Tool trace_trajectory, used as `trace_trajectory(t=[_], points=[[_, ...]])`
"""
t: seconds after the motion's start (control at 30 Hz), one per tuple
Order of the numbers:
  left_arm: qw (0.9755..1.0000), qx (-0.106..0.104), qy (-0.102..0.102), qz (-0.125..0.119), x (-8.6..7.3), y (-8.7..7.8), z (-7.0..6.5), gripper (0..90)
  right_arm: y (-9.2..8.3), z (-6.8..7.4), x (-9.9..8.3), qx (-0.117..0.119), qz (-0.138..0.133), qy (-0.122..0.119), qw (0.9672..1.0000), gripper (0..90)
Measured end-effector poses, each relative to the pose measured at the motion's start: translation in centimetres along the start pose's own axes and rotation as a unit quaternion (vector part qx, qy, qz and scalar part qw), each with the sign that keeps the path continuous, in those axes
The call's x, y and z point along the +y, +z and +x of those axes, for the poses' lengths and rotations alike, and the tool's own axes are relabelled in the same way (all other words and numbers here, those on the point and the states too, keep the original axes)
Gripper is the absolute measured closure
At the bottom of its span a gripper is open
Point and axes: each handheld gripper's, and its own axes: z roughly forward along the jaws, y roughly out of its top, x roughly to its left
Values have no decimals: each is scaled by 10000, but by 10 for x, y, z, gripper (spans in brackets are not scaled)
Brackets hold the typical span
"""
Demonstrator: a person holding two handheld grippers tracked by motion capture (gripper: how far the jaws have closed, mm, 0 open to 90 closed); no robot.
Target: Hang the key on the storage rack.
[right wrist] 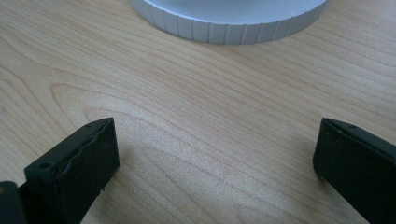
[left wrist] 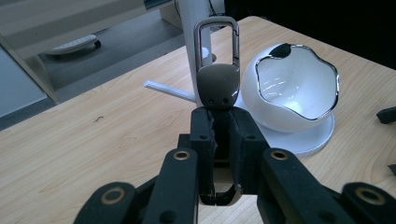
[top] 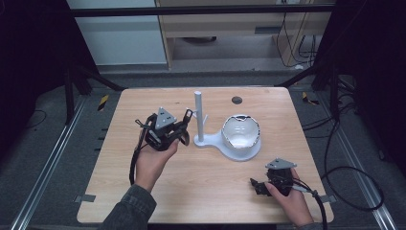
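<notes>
My left gripper is shut on a dark metal key fob whose silver clip loop stands up above the jaws. The loop is just in front of a white post with thin side pegs. That post rises from a white round base, which also carries a white bowl with a wavy chrome rim. My right gripper rests on the wooden table at the front right, open wide with bare wood between its jaws.
A small dark round disc sits near the table's far edge. Black cables trail from both grippers toward the front. Metal frame rails and floor cables surround the table.
</notes>
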Motion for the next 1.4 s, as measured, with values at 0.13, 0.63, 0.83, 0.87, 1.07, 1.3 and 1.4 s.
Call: trace_trajectory(t=[0.13, 0.63, 0.83, 0.87, 1.07, 1.3, 1.4], points=[[10000, 26, -31, -3, 0, 4, 2, 805, 0, 0, 0, 1, 0, 0, 10000, 6], [9998, 9, -211, -10, 1, 22, 3, 804, -1, 0, 0, 18, 5, -18, 10000, 6], [9997, 8, -236, 6, 0, 29, 2, 804, -1, 1, -1, 31, 1, -42, 10000, 6], [9997, 15, -224, 4, 0, 30, 2, 804, -1, 1, -1, 34, 1, -44, 10000, 6], [9995, -7, -319, -18, -1, 35, 1, 804, -2, 0, -1, 52, 2, -77, 10000, 6], [9994, 7, -348, -49, -2, 38, 0, 804, -2, 1, -2, 71, 7, -70, 10000, 6], [9993, 36, -357, -41, -4, 39, 1, 804, -2, 1, -2, 80, 4, -80, 9999, 5]])
